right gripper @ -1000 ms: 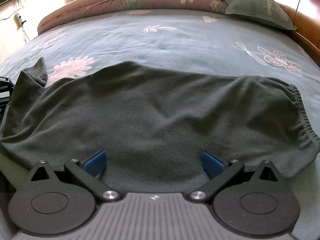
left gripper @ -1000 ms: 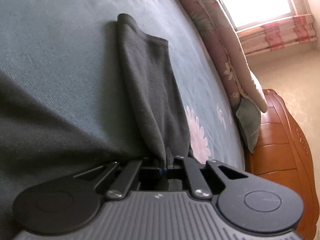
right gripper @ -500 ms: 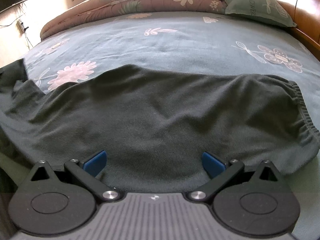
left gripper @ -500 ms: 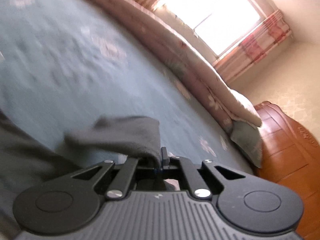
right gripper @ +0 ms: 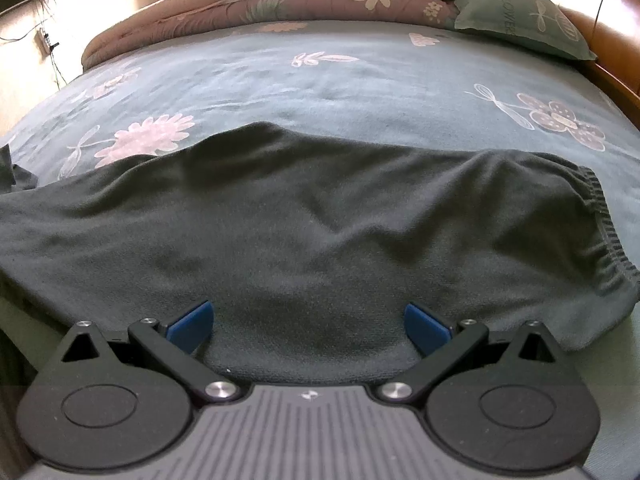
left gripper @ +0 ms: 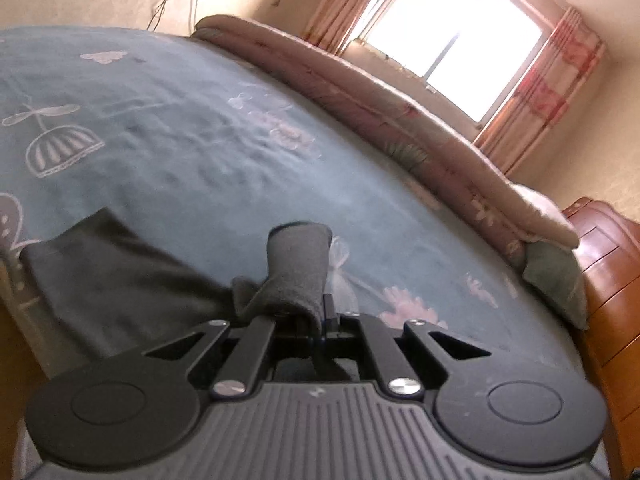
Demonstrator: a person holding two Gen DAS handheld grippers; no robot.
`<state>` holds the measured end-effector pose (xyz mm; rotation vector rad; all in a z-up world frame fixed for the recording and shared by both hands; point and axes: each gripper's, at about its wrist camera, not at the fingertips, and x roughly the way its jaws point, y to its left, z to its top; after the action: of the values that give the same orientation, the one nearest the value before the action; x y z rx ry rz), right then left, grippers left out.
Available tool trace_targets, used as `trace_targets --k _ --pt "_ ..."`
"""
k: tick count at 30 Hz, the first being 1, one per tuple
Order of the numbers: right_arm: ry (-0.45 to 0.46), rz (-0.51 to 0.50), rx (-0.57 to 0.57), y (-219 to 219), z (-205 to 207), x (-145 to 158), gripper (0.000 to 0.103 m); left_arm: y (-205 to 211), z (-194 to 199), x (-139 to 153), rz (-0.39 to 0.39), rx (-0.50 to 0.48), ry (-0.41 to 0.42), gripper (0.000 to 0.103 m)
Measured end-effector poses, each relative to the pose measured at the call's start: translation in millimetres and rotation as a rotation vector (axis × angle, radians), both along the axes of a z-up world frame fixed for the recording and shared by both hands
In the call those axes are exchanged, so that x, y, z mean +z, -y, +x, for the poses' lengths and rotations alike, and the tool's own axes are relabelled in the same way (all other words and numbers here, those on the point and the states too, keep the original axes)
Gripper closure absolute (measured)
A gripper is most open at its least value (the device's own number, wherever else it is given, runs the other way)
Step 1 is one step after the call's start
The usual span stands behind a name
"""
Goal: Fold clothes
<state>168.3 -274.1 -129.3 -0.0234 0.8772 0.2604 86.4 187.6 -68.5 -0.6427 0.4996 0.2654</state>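
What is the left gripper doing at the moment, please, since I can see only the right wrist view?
Observer: The left gripper is shut on a bunched end of the dark grey trousers.
Operator: Is that end lying on the bedspread?
Observer: No, it is raised above the blue floral bedspread.
Operator: Anything behind it that I lack?
Observer: A bright window with pink curtains.
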Motion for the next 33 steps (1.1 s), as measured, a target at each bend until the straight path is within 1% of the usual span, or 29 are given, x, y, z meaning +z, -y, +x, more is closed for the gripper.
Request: trace_targets --k 3,6,9,11,14,17,19,20,21,22,23,25,27,28,29,33 --pt "-0.005 -0.015 0.001 -2.5 0.5 -0.1 0.0 -0.3 -2.3 -3.9 0.002 -0.001 -0.014 0.101" --pt "-0.004 -0.022 0.006 -2.8 -0.1 -0.5 0.0 2.7 -4.0 -0.9 0.029 -0.021 -0.022 0.101" --pt "-0.001 -0.017 0.0 -2.3 -1.0 -0.7 0.0 6.4 -3.2 -2.5 0.098 -0.041 -0.048 0.101" --pt "-0.001 -0.013 -0.009 -2.4 -1.8 -0.8 0.0 -2.2 -5.8 -13.4 0.037 -0.053 -0.057 0.101" --pt "-0.007 -0.035 -0.006 -5.8 -2.0 -1.2 0.0 -16.5 -10.1 -31.1 -0.069 -0.072 -0.069 0.097" --pt "-0.013 -0.042 -0.01 -6.7 -0.8 -0.7 0.0 -30.8 -14.4 -48.7 -0.175 -0.091 -0.081 0.095" --pt "-0.014 -0.04 -0.023 -7.2 0.0 -1.0 0.0 -40.3 -17.3 -60.4 -0.246 -0.103 -0.089 0.089" --pt "-0.014 -0.047 -0.027 -8.6 -0.2 -1.4 0.0 -45.1 -18.7 -66.3 -0.281 -0.11 -0.093 0.083" --pt "-0.014 -0.057 -0.027 -10.4 -0.2 -1.7 0.0 -51.8 -23.9 -67.9 -0.32 -0.119 -0.048 0.075" --pt "-0.015 -0.067 -0.027 -12.1 -0.1 -2.0 0.0 -57.7 -27.0 -69.3 -0.358 -0.125 -0.013 0.07" --pt "-0.016 -0.072 -0.028 -13.0 0.3 -2.1 0.0 -63.3 -29.5 -70.9 -0.395 -0.132 0.019 0.062" --pt "-0.02 -0.072 -0.033 -13.0 1.3 -1.9 0.0 -71.4 -29.3 -77.0 -0.457 -0.125 0.054 0.06" --pt "-0.024 -0.073 -0.038 -13.2 2.2 -1.6 0.0 -76.5 -25.0 -82.9 -0.518 -0.117 0.04 0.06" --pt "-0.028 -0.076 -0.038 -13.6 2.3 -1.3 0.0 -77.9 -23.8 -83.9 -0.542 -0.13 0.034 0.06" --pt "-0.031 -0.079 -0.038 -13.9 2.5 -0.9 0.0 -78.9 -25.3 -81.9 -0.543 -0.144 0.029 0.06" --pt "-0.036 -0.082 -0.041 -14.0 0.8 -0.6 0.0 -89.0 -40.5 -67.0 -0.523 -0.173 -0.006 0.06"
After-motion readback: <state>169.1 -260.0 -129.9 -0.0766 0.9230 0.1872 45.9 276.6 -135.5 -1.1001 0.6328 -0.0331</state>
